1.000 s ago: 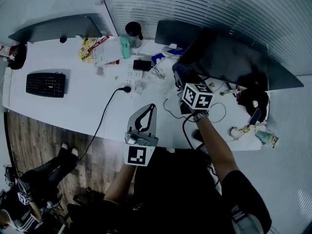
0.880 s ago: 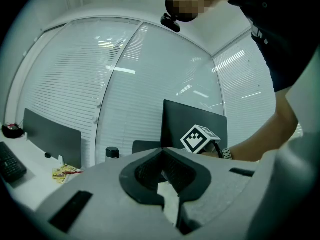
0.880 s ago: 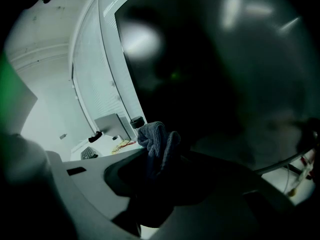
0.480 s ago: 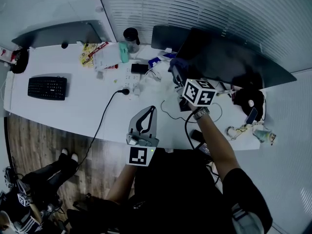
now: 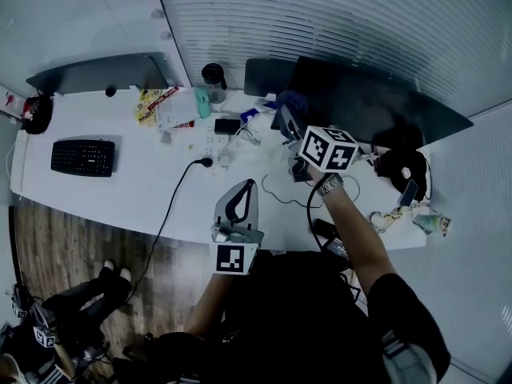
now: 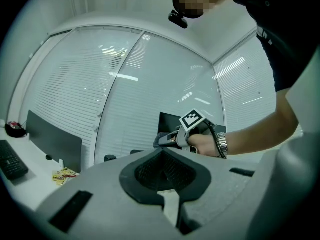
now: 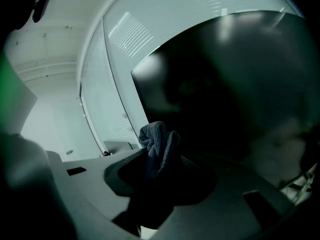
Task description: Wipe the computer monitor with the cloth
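Office interior. Spans left to right: long white desk [image 5: 104, 186], near edge curved. Under it at near left, dark wood-plank floor [image 5: 56, 238]. Along far side of desk, glass partition wall with horizontal blinds [image 5: 336, 22], split by a slanted frame post [image 5: 172, 18]; left of post, plainer pale panel [image 5: 72, 14]. Stands at desk's far left edge: dark flat upright panel [image 5: 96, 69]. In left gripper view, white ceiling [image 6: 125, 9] above the blind-covered glass, with strip-light reflections [image 6: 114, 50] on the panes. Lit evenly, cool and rather dim, no hard shadows.
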Available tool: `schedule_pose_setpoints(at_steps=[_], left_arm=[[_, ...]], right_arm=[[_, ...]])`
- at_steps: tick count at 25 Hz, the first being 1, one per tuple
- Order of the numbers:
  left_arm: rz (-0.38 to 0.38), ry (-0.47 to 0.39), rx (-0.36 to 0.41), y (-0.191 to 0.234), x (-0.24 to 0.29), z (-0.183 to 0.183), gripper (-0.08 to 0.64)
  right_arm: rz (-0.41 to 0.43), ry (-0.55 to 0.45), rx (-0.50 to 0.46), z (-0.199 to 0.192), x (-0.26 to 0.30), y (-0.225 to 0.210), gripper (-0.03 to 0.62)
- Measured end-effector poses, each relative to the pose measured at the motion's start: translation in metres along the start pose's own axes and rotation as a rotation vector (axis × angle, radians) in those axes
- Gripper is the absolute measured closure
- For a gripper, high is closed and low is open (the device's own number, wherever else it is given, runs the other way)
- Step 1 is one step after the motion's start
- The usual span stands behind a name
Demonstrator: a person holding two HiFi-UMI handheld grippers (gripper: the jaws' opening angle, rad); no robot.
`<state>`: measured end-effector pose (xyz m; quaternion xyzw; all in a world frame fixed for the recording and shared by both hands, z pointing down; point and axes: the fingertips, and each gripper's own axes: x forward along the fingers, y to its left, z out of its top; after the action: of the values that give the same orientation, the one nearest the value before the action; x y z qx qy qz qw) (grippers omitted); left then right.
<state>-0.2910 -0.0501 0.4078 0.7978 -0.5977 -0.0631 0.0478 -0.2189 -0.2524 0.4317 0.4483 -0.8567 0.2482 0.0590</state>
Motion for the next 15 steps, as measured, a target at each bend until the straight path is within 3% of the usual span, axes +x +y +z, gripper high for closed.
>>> schedule_pose_setpoints(at_steps=[15], left_arm=[[-0.022, -0.028, 0.015, -0.032, -0.015, 0.025, 0.554]], right_arm=[[0.058, -0.151, -0.031, 0.089, -0.028, 0.032, 0.448]])
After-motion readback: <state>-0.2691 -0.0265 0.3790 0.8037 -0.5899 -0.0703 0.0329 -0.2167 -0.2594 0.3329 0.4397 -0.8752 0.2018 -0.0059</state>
